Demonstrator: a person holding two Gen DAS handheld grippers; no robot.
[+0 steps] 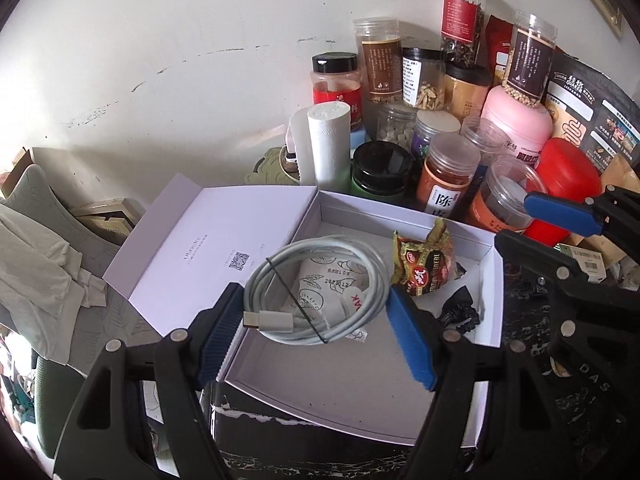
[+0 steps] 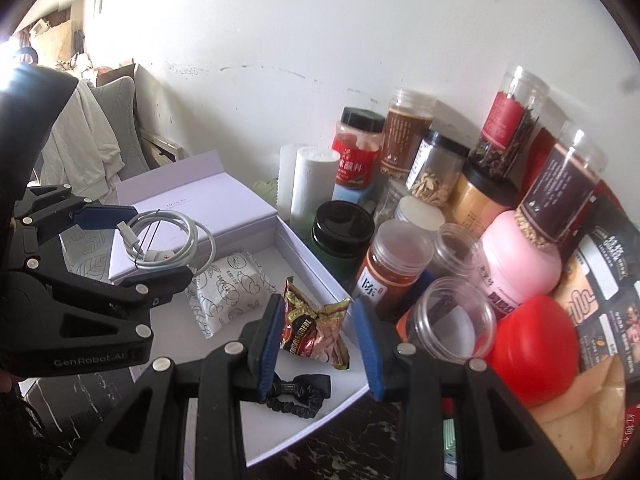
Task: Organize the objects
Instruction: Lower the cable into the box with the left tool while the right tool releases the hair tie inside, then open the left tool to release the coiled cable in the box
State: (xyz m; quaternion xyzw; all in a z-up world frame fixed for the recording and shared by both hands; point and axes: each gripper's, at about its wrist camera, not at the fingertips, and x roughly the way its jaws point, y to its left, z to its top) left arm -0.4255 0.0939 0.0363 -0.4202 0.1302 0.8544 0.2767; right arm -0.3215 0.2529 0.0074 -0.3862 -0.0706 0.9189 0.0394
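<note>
Above the box [image 1: 486, 280]: cable [image 1: 316, 292], coiled, pinched across its loops by the left gripper [image 1: 316, 320]. Snack packet [image 2: 316, 328] pinched by the right gripper [image 2: 316, 344]. Both are best lowered flat beside the pastry [image 2: 232, 284] before release.

We're seeing both grippers [image 1: 316, 332] [image 2: 318, 344] wearing black skeletal linkages, silver rivets, ribbed blue pads [image 1: 412, 340]. One frame is showing white "GenRobot.AI" lettering.

We see a scuffed white wall [image 1: 180, 40] behind a dark marbled desk [image 1: 528, 320]. To the left, pale clothes [image 2: 86, 136] drape over grey-green cushions [image 1: 44, 204], with bright daylight in the far corner.
</note>
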